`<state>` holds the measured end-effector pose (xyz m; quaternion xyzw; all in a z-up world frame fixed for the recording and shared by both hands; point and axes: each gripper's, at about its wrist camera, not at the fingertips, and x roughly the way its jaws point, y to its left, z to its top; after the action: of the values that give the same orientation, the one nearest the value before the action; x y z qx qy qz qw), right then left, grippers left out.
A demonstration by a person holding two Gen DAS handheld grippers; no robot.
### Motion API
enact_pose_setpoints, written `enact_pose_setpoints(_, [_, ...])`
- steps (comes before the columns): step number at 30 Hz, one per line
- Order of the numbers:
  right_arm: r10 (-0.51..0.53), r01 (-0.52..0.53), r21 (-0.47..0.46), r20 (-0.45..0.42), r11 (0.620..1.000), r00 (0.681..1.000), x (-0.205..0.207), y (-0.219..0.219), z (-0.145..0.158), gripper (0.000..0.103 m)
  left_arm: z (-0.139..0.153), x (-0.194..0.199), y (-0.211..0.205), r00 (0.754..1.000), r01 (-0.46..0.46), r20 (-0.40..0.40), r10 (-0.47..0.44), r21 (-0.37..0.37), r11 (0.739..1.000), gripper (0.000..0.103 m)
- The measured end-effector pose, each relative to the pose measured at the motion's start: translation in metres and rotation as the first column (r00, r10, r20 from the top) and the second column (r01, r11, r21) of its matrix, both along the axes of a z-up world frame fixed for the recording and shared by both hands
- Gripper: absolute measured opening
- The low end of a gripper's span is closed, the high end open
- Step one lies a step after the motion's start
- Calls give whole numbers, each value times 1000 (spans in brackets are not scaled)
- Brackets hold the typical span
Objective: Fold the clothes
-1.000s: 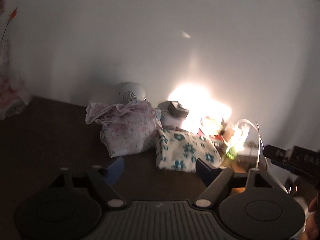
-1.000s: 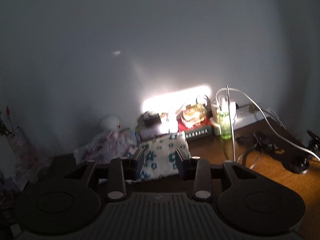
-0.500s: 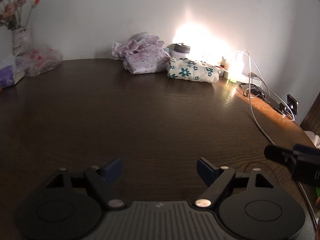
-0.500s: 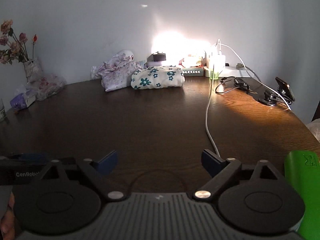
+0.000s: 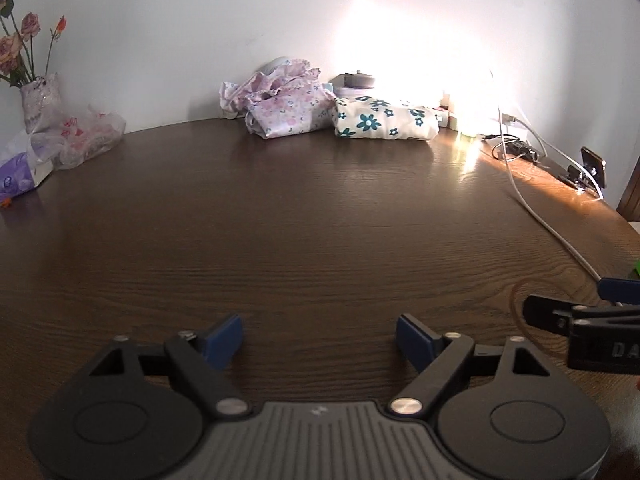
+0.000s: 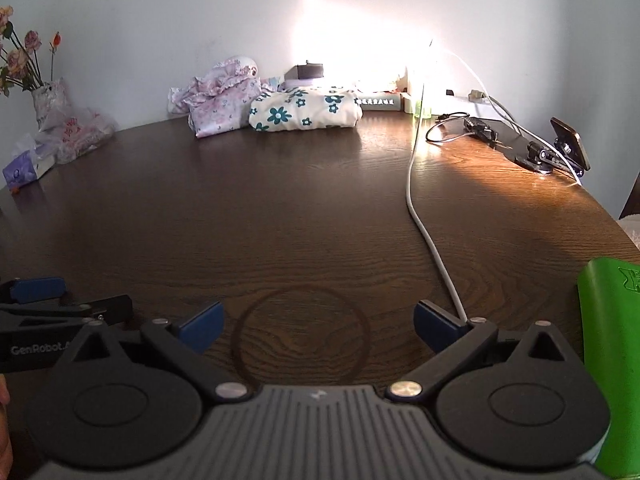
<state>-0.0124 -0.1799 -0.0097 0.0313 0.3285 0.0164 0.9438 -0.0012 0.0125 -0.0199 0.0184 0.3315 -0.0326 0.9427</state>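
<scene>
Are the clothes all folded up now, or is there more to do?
Two bundles look folded already: the pink flowery one and the white one with teal flowers, side by side by the wall. Nothing is in hand: the left gripper and right gripper are both opening, with only bare table between their fingers. No unfolded clothes show, so I can't tell what is left.

Two folded bundles lie side by side, far ahead of both tongs by the wall: pink floral garment (image 5: 286, 114) left, cream blue-flowered garment (image 5: 384, 123) right
</scene>
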Motion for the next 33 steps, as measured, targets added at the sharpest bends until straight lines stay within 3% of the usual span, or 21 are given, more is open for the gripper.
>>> enact_pose_setpoints(6, [8, -9, -43, -28, 999, 1000, 3, 7, -5, 103, -2, 3, 1, 1000, -12, -17, 12, 0, 1000, 103])
enact_pose_setpoints(33, [-2, 2, -32, -23, 999, 1000, 3, 6, -4, 103, -2, 5, 0, 1000, -2, -15, 1, -7, 1000, 103])
